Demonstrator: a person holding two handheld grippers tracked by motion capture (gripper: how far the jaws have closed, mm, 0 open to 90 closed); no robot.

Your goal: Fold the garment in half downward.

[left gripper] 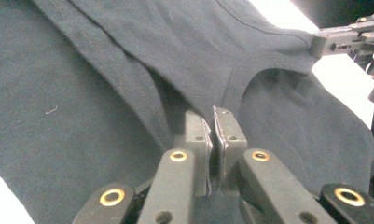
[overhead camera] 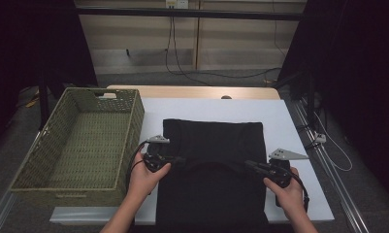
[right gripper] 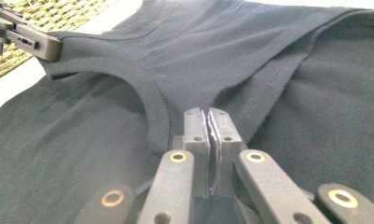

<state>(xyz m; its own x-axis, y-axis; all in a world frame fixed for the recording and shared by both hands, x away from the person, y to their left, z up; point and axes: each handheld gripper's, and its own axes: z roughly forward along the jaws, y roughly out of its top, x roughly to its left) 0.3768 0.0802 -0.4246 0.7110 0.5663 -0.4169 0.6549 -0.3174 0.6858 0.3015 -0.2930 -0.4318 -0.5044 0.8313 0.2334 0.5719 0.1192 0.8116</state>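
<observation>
Black cotton T-shirt (overhead camera: 211, 145) lay flat on the white table (overhead camera: 289, 126), stretched between the left tool (overhead camera: 178, 158) and the right tool (overhead camera: 249, 164), each clamped shut on a shoulder by the neckline. A fold seemed underway; next, both tools should carry that edge forward together, evenly. Left of the left tool, the green woven basket (overhead camera: 129, 126) held nothing.

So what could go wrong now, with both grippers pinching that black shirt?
1. Each grip is thin: the left gripper and right gripper pinch the black shirt only at the edge of its neck opening, so the cloth might slip out of one.
2. If one hand pulls ahead, the fold may end up crooked.
3. The basket sits close beside the left hand, which might bump it.
</observation>
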